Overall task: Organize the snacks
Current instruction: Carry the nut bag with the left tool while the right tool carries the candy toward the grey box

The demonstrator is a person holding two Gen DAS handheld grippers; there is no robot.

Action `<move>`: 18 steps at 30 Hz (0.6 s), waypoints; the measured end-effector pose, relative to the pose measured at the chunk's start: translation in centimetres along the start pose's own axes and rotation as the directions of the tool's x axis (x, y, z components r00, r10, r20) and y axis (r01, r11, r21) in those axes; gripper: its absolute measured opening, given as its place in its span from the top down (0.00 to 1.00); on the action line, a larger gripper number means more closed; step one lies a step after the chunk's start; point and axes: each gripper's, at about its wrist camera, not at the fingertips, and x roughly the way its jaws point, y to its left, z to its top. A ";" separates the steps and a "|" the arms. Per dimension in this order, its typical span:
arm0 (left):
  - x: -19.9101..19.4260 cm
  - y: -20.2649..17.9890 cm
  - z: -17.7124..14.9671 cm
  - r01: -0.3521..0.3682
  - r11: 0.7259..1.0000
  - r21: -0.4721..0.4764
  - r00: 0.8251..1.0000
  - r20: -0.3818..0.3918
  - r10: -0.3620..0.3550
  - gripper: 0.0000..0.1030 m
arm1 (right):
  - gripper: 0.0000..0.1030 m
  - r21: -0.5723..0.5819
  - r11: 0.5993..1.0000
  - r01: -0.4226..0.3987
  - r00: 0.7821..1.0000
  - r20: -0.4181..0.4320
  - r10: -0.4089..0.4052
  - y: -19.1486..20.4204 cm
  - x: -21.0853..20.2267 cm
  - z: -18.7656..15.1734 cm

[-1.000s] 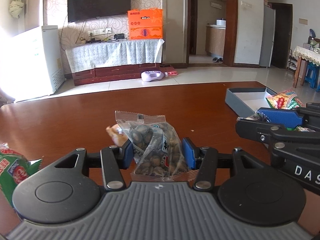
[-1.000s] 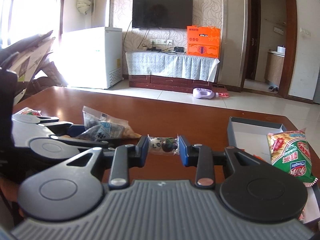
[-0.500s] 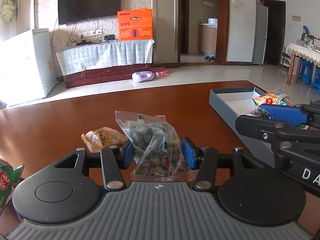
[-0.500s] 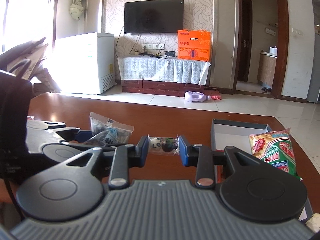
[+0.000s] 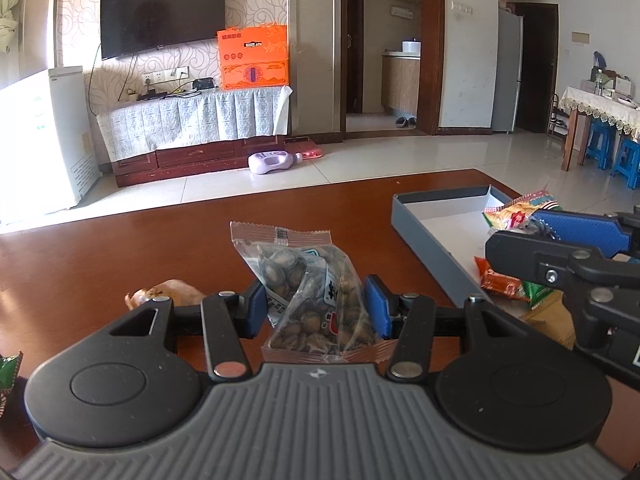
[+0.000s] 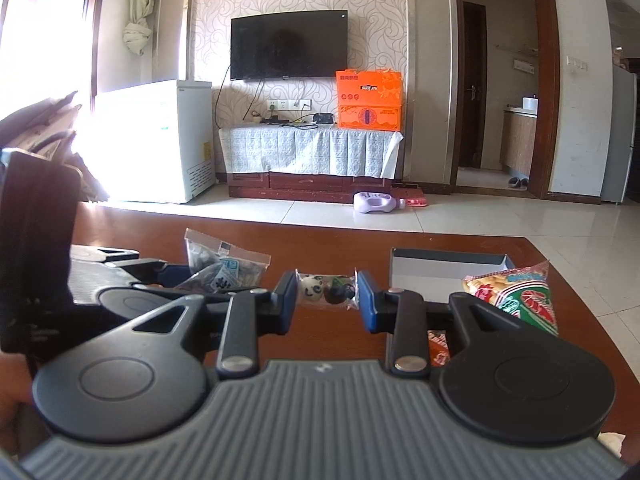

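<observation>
My left gripper is shut on a clear bag of seeds and holds it above the brown table. My right gripper is shut on a small clear packet of panda candies. A grey open box sits at the right with a red-green snack bag and an orange packet inside. In the right wrist view the box lies just right of my fingers, with the red-green bag in it. The left gripper and its seed bag show at the left.
A tan wrapped snack lies on the table left of the left gripper. A green packet peeks in at the far left edge. The table's far edge is ahead, and beyond it are floor, a TV stand and a white freezer.
Both grippers have moved to the right, toward the grey box, each keeping its packet. The box now looks larger and closer in both views.
</observation>
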 end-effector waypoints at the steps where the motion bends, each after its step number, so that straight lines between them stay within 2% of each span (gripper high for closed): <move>1: 0.1 -0.3 0.1 0.005 1.000 0.002 1.000 0.001 -0.005 0.45 | 0.66 0.000 1.000 0.003 1.000 0.003 -0.003 -0.2 -0.2 0.0; 18: 1.5 -4.3 1.5 0.075 0.997 0.022 0.997 0.016 -0.076 0.45 | 0.66 0.038 0.997 0.061 0.998 0.014 -0.062 -2.6 -1.9 -0.3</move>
